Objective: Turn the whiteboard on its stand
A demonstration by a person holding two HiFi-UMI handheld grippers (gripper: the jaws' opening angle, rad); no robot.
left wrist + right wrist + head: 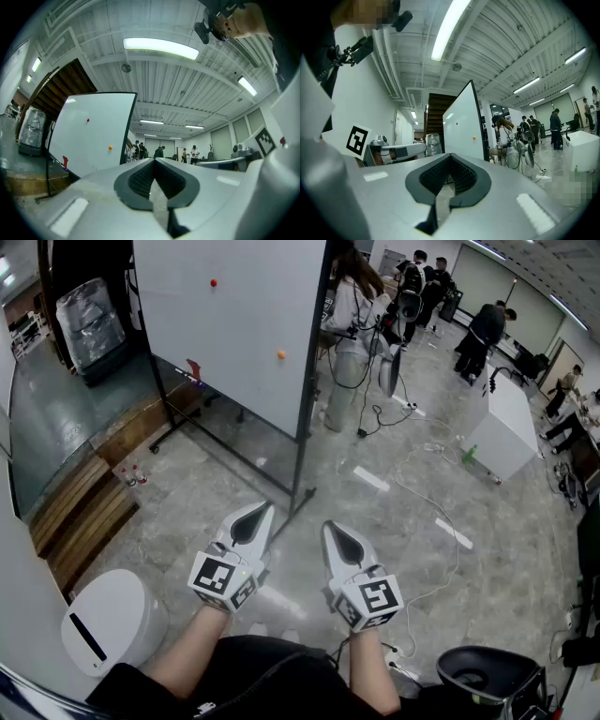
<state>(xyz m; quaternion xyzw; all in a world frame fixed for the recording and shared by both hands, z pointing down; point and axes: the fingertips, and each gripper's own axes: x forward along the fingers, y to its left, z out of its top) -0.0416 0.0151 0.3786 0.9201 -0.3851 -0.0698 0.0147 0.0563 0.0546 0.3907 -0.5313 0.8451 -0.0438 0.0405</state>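
Whiteboard (234, 324) is upright on its black stand (302, 465), far-centre, a bit to the left. Its long axis is horizontal and runs from far left to near right. The white face is turned toward us and the left. A red magnet (213, 282) sits high on that face, with an orange magnet (280, 354) lower and to the right. The near-right post comes down to a foot on the floor, just ahead of the grippers.

Left gripper (255, 519): jaws pressed together, nothing between them. Its view looks up past the tips at the board face and the ceiling.

Right gripper (337, 532): jaws also pressed together and empty. Its view sees the board nearly edge-on.

Pose: both grippers are held low and side by side, near the person's lap. They point forward at the floor near the stand's near foot. The tips angle in slightly toward each other, with a clear gap between the two. Neither touches the board or the stand; both are apart from it. The left forearm (192, 648) and right forearm (370, 676) are bare and reach forward from the body, with each marker cube on top at the wrist end.

Around it: a white bin (112, 620) near left, people (356, 306) working far right behind the board, and cables (422, 474) across the floor on the right.
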